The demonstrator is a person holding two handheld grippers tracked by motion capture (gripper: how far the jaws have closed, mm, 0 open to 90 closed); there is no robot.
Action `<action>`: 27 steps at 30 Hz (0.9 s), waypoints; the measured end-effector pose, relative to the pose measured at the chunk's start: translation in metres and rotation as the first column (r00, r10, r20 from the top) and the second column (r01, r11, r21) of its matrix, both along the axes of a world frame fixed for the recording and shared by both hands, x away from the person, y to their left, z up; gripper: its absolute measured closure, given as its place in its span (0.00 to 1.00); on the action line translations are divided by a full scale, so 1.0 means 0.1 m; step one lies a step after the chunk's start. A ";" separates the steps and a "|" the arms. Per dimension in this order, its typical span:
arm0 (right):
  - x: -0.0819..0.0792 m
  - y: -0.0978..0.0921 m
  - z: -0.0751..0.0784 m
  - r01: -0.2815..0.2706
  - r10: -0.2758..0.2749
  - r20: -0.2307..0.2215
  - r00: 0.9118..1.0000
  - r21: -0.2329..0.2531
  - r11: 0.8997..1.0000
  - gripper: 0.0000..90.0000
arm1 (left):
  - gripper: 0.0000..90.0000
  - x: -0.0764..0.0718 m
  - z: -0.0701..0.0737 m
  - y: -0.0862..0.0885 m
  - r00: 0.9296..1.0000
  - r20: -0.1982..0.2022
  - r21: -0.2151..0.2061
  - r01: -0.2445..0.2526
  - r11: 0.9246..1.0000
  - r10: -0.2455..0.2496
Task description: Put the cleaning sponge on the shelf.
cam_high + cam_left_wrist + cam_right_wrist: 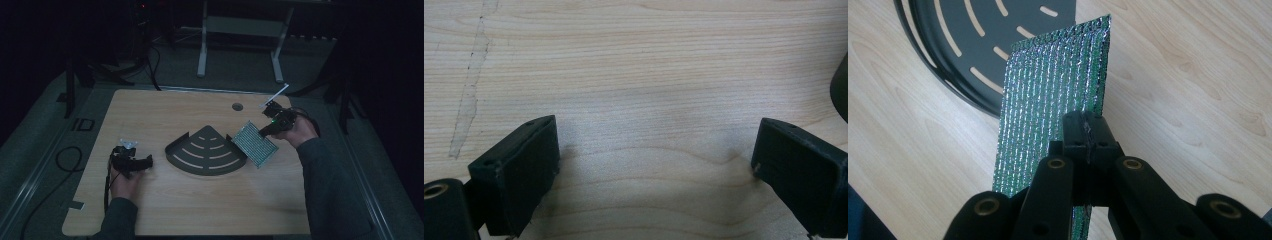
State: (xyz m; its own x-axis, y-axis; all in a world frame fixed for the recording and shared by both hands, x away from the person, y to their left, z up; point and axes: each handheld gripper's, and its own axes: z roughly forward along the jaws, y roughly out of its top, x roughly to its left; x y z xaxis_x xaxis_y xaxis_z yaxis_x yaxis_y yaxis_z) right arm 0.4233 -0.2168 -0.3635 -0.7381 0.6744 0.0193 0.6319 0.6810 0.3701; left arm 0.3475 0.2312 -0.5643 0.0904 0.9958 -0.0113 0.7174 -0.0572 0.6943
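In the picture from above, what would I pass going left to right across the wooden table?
Left gripper held open in one hand → dark fan-shaped slotted tray → shiny green foil sheet → right gripper clamped on that sheet's edge, held by the other hand.

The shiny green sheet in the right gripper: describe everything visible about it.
The shiny green sheet is a thin rectangular pad with a glittery, ribbed, foil-like surface in silver-green rows. The right gripper is shut on its near edge and holds it tilted above the wooden table, beside the dark slotted fan-shaped tray, whose rim it overlaps in view.
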 end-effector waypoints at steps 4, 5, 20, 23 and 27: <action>0.03 0.02 0.01 0.003 -0.003 0.002 1.000 0.005 1.000 1.00 | 0.06 0.00 0.00 0.00 1.000 0.000 0.000 0.000 1.000 0.000; 0.04 0.03 0.01 0.003 -0.003 0.003 1.000 0.007 1.000 1.00 | 0.06 0.00 0.00 0.00 1.000 0.000 0.000 0.000 1.000 0.000; 0.15 0.10 -0.02 0.015 -0.015 0.000 1.000 0.021 1.000 1.00 | 0.06 0.00 0.00 0.00 1.000 0.000 0.000 0.000 1.000 0.000; 0.16 0.11 -0.02 0.017 -0.017 0.001 1.000 0.020 1.000 1.00 | 0.06 0.00 0.00 0.00 1.000 0.000 0.000 0.000 1.000 0.000; 0.19 0.15 -0.03 0.019 -0.019 0.004 1.000 0.020 1.000 1.00 | 0.06 0.00 0.00 0.00 1.000 0.000 0.000 0.000 1.000 0.000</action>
